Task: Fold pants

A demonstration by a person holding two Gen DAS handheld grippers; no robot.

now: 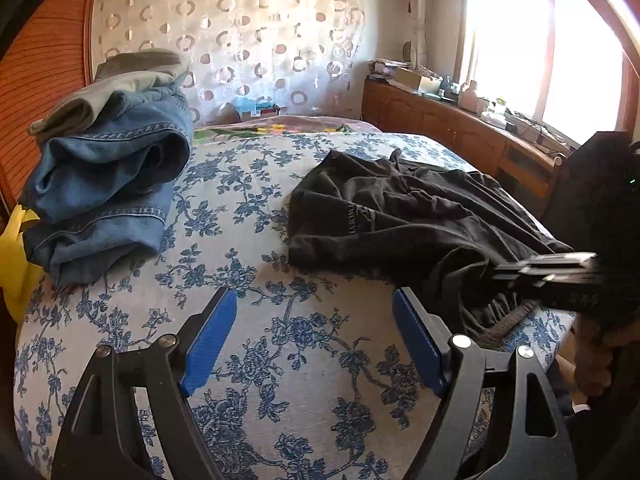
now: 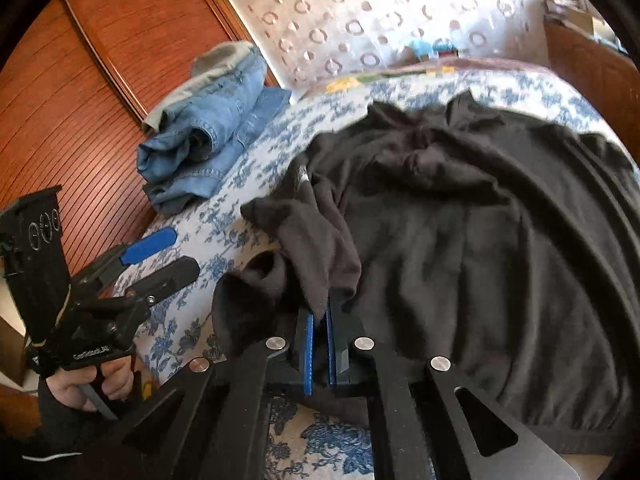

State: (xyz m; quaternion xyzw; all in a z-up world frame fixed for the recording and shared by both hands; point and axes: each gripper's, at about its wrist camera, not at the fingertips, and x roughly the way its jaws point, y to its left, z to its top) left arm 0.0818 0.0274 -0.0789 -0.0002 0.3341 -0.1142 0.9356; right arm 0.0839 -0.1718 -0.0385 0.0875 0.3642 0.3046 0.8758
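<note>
Black pants (image 1: 400,208) (image 2: 480,220) lie crumpled on the right half of a bed with a blue-flowered cover (image 1: 280,360) (image 2: 176,332). My right gripper (image 2: 320,312) is shut on a fold of the black fabric at the near edge of the pants; the cloth rises from between its blue pads. From the left wrist view the right gripper (image 1: 504,270) reaches in from the right onto the pants. My left gripper (image 1: 314,294) (image 2: 176,254) hovers open over bare bedcover left of the pants, nothing between its fingers.
A stack of folded blue jeans (image 1: 112,168) (image 2: 208,136) with grey garments on top sits at the bed's far left. A wooden wardrobe (image 1: 40,60) stands behind it. A cluttered wooden cabinet (image 1: 440,120) runs under the window. A hand (image 2: 108,380) holds the left gripper's handle.
</note>
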